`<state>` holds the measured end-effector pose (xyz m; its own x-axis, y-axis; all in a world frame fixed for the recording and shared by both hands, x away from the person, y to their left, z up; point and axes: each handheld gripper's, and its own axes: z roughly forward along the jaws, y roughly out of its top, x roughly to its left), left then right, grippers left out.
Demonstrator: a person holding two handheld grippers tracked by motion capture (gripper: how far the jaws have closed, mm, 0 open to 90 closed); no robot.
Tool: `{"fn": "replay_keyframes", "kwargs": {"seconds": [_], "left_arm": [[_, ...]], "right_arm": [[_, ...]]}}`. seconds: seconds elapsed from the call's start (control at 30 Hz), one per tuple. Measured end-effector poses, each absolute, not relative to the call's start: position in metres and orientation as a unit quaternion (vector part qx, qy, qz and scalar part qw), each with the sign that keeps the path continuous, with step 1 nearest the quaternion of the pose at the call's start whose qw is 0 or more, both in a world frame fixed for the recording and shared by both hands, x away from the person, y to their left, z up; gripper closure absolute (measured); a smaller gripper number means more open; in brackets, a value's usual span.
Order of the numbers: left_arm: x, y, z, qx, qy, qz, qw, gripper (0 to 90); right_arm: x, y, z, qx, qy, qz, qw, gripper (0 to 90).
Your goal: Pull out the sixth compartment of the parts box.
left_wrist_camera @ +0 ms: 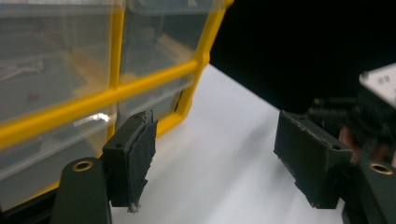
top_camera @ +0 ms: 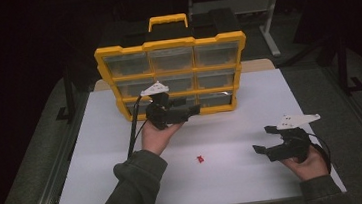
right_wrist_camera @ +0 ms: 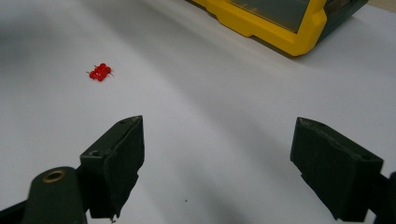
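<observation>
A yellow organizer case point(top_camera: 169, 44) with clear drawers stands upright at the back of the white table point(top_camera: 250, 110). My left gripper point(top_camera: 188, 107) hovers just in front of its bottom row of drawers, jaws open and empty. In the left gripper view the left gripper point(left_wrist_camera: 219, 161) has the case point(left_wrist_camera: 112, 95) close on its left. A small cluster of red push pins point(top_camera: 200, 158) lies on the table between the hands. My right gripper point(top_camera: 265, 139) rests low at the right, wide open and empty. In the right gripper view the pins point(right_wrist_camera: 100, 72) lie ahead and left of the right gripper point(right_wrist_camera: 219, 168).
The case's lower corner point(right_wrist_camera: 285, 35) shows at the top of the right gripper view. The right hand's gripper point(left_wrist_camera: 373, 107) appears far off in the left gripper view. Dark floor and table frame point(top_camera: 67, 93) surround the white surface.
</observation>
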<state>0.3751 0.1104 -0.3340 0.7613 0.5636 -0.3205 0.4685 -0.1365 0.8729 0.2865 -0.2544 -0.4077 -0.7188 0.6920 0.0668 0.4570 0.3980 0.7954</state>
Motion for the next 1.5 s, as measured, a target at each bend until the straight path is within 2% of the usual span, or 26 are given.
{"fn": "replay_keyframes", "kwargs": {"seconds": [0.17,0.33,0.6,0.87,1.1,1.23,1.33,1.5], "left_arm": [[0.387,0.091,-0.336,0.739,0.357,0.032,0.57,29.3],[0.394,0.072,-0.341,0.728,0.358,0.056,0.582,38.2],[0.408,0.058,-0.344,0.671,0.421,0.053,0.608,48.3],[0.417,0.048,-0.35,0.625,0.458,0.019,0.632,54.7],[0.422,0.038,-0.35,0.606,0.468,0.011,0.643,57.6],[0.422,0.033,-0.35,0.598,0.473,0.003,0.648,61.7],[0.42,0.03,-0.348,0.597,0.475,0.019,0.646,63.4],[0.423,0.029,-0.351,0.586,0.486,0.006,0.649,68.2]], "right_arm": [[0.287,-0.254,-0.407,0.35,0.823,0.426,0.137,16.9],[0.289,-0.257,-0.406,0.348,0.821,0.43,0.14,17.1],[0.288,-0.257,-0.406,0.344,0.821,0.433,0.14,18.0],[0.29,-0.258,-0.406,0.346,0.82,0.435,0.138,18.2],[0.289,-0.259,-0.405,0.344,0.819,0.438,0.136,18.7],[0.289,-0.26,-0.404,0.345,0.817,0.443,0.135,19.1],[0.289,-0.26,-0.405,0.343,0.818,0.442,0.134,19.2],[0.289,-0.259,-0.405,0.342,0.818,0.443,0.136,19.4]]}}
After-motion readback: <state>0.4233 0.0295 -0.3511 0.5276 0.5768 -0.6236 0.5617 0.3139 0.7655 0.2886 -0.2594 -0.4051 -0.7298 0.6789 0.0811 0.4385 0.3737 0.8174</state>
